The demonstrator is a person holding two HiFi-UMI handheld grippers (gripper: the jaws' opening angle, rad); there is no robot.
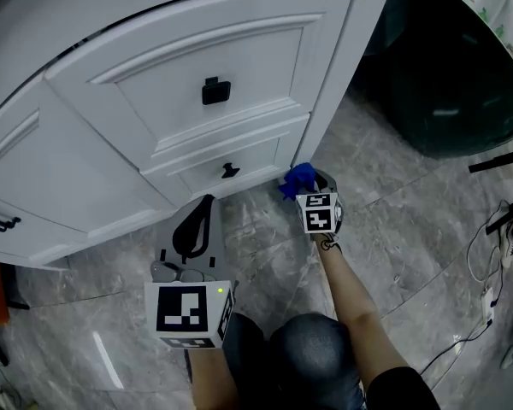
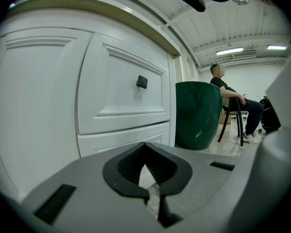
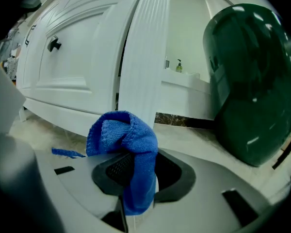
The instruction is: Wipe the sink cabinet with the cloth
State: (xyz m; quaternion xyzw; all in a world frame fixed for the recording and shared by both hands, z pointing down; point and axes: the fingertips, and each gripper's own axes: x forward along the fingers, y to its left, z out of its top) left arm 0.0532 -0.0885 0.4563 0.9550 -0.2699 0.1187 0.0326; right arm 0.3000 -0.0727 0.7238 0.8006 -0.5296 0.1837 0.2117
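The cloth (image 3: 123, 135) is a bunched blue rag clamped in the right gripper (image 3: 136, 178). Its jaws are closed on the rag's lower fold, and the rest puffs up above them. In the head view this gripper (image 1: 312, 182) sits low at the cabinet's (image 1: 68, 161) right end, with the cloth (image 1: 297, 178) leading toward the foot of the corner post (image 1: 338, 84).

From the right gripper's own view, the ribbed post (image 3: 145, 47) rises straight ahead, just behind the rag. Its long axis runs upright, so I judge a wipe here would travel up or down along it. I cannot tell whether the cloth touches the post yet.

The left gripper (image 1: 203, 207) is further left, pointing at the skirting below the lower drawer (image 1: 239, 156). Its jaws (image 2: 153, 178) are closed with nothing between them, and it touches nothing. The right gripper is therefore both the nearer one and the 1 carrying the cloth.
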